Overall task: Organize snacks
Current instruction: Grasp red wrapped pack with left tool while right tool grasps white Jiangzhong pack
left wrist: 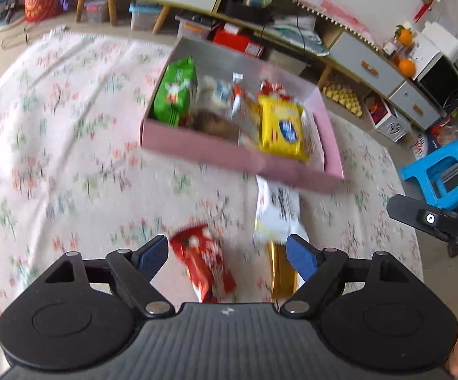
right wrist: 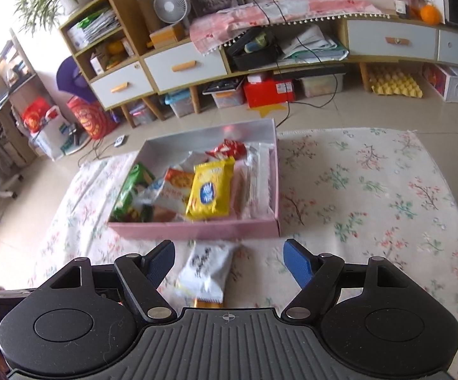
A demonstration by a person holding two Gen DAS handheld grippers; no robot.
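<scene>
While both grippers hang over the floral quilted cloth (right wrist: 371, 190), the left gripper (left wrist: 227, 255) stands spread and empty above a crinkly red packet (left wrist: 202, 262). The right gripper (right wrist: 229, 261) gapes too, gripping nothing, over a glossy white pouch (right wrist: 205, 272). Just beyond, the shallow pink cardboard box (right wrist: 197, 231) holds a yellow foil packet (right wrist: 210, 190) and a green bag (right wrist: 132, 190).

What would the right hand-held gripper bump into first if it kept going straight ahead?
Probably the white snack packet lying on the flowery cloth, right between the open right hand-held gripper fingers. The pink box sits beyond it. Depth is hard to judge.
</scene>
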